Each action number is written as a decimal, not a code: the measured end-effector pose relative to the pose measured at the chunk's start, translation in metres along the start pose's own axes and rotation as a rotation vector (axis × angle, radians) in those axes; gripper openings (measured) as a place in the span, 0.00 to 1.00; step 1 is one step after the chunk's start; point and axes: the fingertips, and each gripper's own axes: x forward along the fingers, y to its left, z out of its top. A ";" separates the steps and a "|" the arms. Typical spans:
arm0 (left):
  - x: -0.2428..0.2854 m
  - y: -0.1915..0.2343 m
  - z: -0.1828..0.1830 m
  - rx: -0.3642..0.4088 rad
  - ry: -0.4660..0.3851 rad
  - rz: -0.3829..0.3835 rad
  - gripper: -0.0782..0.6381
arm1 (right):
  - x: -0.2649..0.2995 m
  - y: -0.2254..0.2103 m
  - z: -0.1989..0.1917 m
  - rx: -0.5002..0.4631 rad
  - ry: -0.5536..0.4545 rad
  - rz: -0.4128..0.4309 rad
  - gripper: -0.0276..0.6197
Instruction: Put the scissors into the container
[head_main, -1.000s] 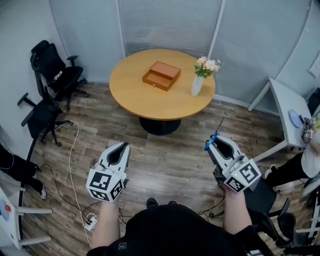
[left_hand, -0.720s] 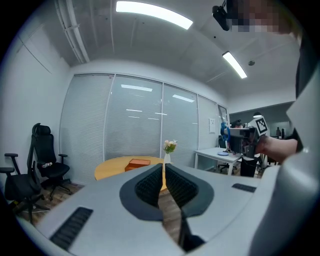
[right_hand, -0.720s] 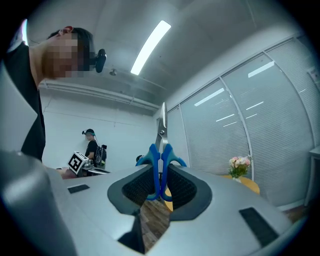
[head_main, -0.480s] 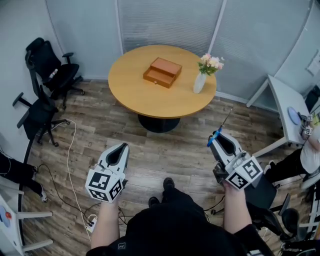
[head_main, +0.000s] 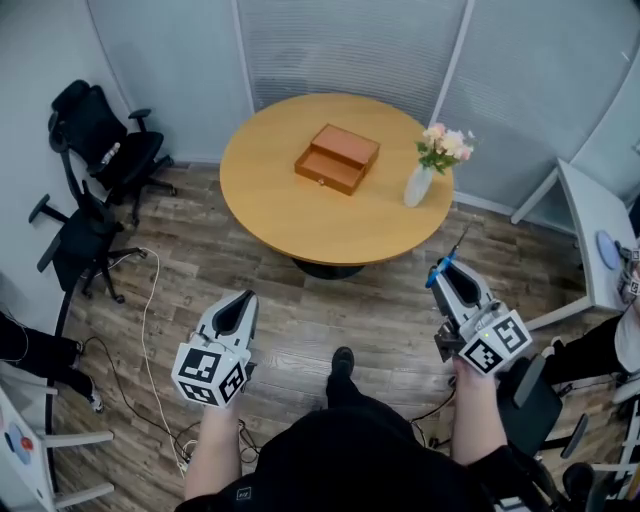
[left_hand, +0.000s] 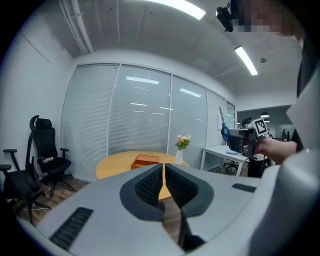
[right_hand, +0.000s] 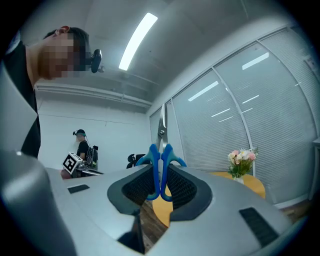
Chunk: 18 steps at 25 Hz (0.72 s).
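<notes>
My right gripper (head_main: 447, 277) (right_hand: 160, 186) is shut on blue-handled scissors (right_hand: 161, 165) (head_main: 443, 262), blades pointing up and away. It hovers over the wooden floor, right of and short of the round table (head_main: 290, 215). The container, an orange-brown wooden box (head_main: 337, 158) (left_hand: 145, 161) with a drawer, sits on the tabletop, far from both grippers. My left gripper (head_main: 235, 310) (left_hand: 164, 185) is shut with nothing between its pads, low at the left over the floor.
A white vase of flowers (head_main: 427, 168) stands on the table's right side. Black office chairs (head_main: 98, 140) are at the left, a white desk (head_main: 600, 240) at the right. A cable (head_main: 148, 310) trails across the floor. Another person with a gripper appears in the right gripper view (right_hand: 82, 155).
The table and box have come slightly closer and shifted in the head view as the person steps forward. Both grippers keep their poses; the scissors stay held.
</notes>
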 end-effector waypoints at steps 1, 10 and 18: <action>0.012 0.005 0.003 -0.001 0.004 0.002 0.15 | 0.010 -0.011 0.000 -0.002 0.004 0.001 0.20; 0.124 0.028 0.045 -0.016 0.004 0.030 0.15 | 0.095 -0.101 0.005 0.007 0.041 0.086 0.20; 0.165 0.048 0.064 0.001 0.012 0.056 0.15 | 0.130 -0.132 -0.009 0.057 0.062 0.120 0.20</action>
